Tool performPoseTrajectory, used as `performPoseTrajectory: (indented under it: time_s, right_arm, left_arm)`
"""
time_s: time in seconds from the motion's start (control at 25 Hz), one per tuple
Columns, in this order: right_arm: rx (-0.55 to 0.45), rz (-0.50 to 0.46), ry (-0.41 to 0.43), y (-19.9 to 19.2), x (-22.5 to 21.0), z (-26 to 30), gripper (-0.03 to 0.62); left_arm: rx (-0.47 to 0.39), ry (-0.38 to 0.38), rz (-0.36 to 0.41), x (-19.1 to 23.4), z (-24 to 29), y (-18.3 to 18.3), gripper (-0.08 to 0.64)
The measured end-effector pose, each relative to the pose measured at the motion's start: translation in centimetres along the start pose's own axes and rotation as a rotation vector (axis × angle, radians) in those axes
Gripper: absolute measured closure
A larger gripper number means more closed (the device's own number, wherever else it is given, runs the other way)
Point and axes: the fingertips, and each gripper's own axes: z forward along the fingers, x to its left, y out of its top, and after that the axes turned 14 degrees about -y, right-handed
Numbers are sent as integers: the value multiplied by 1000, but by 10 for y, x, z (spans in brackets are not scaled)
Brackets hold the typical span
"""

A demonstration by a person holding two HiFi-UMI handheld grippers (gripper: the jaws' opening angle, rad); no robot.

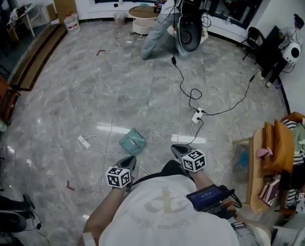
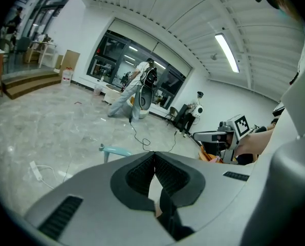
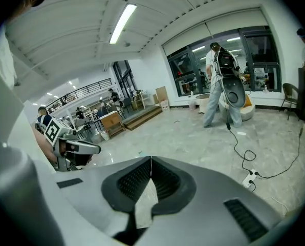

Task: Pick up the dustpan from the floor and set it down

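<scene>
- Marble floor (image 1: 81, 91) all round me, grey & glossy; big open room w/ dark windows at the far end.
- My left gripper (image 2: 154, 157): jaws pressed together, nothing btwn the pads, angled down toward the floor.
- My right gripper (image 3: 151, 160): same, jaws together & empty. It's held beside the left one, both out in front of my chest.
- Dustpan (image 1: 132, 141): teal, lying on the floor just ahead of the left gripper's tip, apart from it, no contact. A teal bit of it pokes up just past the jaws in the left gripper view.
- White plug block (image 1: 84, 142) w/ its thin cable sits on the floor near the dustpan, to its left. Power strip (image 1: 196, 117) & black cable (image 1: 191, 94) are further out, ahead-right.
- Another person (image 1: 160, 22) stands at the far end; wooden table (image 1: 255, 173) w/ clutter is at my right.
- Progress, as I judge it: nothing done yet. Dustpan not picked up, neither gripper on it, so I'm at the approach stage.
- Left to do: open the left jaws (nearer one), go down to the dustpan, clamp, lift, then set it down.
- Can't tell from the head view which way the handle points, so prob line up via the left gripper view. White cable is close, so mind not to snag it.
</scene>
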Motion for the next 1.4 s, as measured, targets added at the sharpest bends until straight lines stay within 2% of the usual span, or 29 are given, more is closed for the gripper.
performPoseTrajectory:
  time_s: [0.32, 0.52, 0.68, 1.08, 1.24, 1.36, 1.4]
  right_arm:
    - [60, -60, 119, 12, 3, 48, 574]
    - [87, -102, 200, 37, 1, 74, 574]
    - [114, -130, 255, 48, -16, 90, 574]
    - [210, -181, 326, 54, -53, 131, 574]
    - [239, -222, 361, 57, -59, 142, 574]
    - [260, -247, 375, 57, -65, 150, 574]
    - [266, -255, 377, 57, -67, 152, 574]
  left_arm:
    - [-80, 113, -111, 30, -8, 5, 548]
    - [-129, 146, -227, 39, 6, 13, 548]
    - [-204, 173, -327, 52, 33, 26, 548]
    - [-312, 282, -570, 104, 65, 17, 546]
    - [-315, 336, -617, 119, 79, 10, 542]
    - [-298, 380, -657, 130, 88, 1, 418]
    - [-297, 392, -671, 133, 91, -3, 396]
